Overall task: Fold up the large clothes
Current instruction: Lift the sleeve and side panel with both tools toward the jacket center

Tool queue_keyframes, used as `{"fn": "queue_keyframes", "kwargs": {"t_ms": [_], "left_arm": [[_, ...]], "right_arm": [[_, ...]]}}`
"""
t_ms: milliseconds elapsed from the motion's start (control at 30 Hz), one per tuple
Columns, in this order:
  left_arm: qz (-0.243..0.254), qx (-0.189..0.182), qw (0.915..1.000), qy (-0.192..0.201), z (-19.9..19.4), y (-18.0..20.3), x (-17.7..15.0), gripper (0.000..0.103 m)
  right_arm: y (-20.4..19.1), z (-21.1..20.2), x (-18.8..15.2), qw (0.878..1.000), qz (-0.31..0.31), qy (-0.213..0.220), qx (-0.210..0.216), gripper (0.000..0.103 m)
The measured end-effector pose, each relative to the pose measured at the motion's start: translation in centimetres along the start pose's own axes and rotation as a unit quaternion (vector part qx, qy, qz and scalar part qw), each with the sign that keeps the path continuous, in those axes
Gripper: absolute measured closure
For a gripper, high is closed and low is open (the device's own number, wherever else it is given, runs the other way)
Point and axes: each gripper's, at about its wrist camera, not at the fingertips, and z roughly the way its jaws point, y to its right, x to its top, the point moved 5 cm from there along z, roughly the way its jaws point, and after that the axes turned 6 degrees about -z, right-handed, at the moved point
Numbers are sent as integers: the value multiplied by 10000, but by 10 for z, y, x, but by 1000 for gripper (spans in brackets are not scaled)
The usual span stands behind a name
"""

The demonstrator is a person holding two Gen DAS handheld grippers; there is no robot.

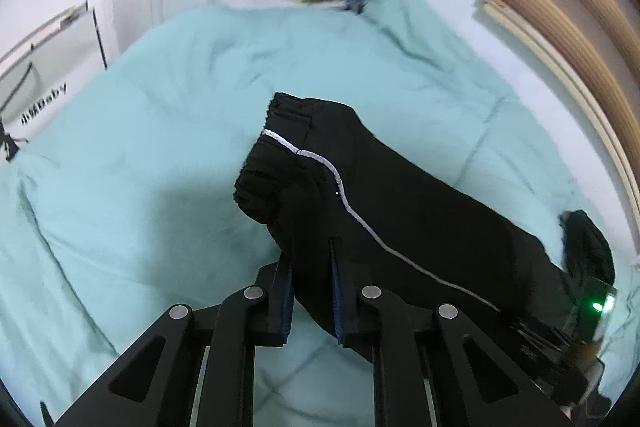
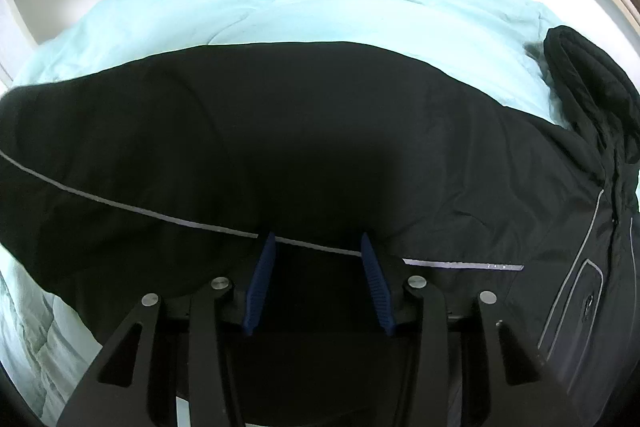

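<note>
Left wrist view: left gripper (image 1: 310, 259) is clamped on the sleeve cuff (image 1: 272, 163) of a black nylon jacket with grey piping (image 2: 280, 131), spread across the mint quilted duvet (image 1: 140, 147). Right gripper (image 2: 318, 255) sits spread over the sleeve seam, gripping nothing. Fabric looks light, floppy, probably slippery; I'd grab cuffs and seams.

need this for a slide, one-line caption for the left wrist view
Left gripper pinching the sleeve of a black jacket above a mint-green duvet.
</note>
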Motion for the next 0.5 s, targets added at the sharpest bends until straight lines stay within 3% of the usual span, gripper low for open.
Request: {"fn": "queue_keyframes", "kwargs": {"t_ms": [133,300,433,500], "left_arm": [[336,-179,9993,57,1,16,1,87],[67,-171,9998,-117,43,3,8,87],[-177,-213,9990,-343,70,-15,0,53],[-233,-198,9983,-490,84,-16,-5,47]], "right_arm": [[4,-2,1,9999,49,-11,87,54],[29,-28,1,9976,609,207,253,54],[52,-26,-5,9961,855,175,151,54],[57,-13,-8,9963,854,31,128,54]]}}
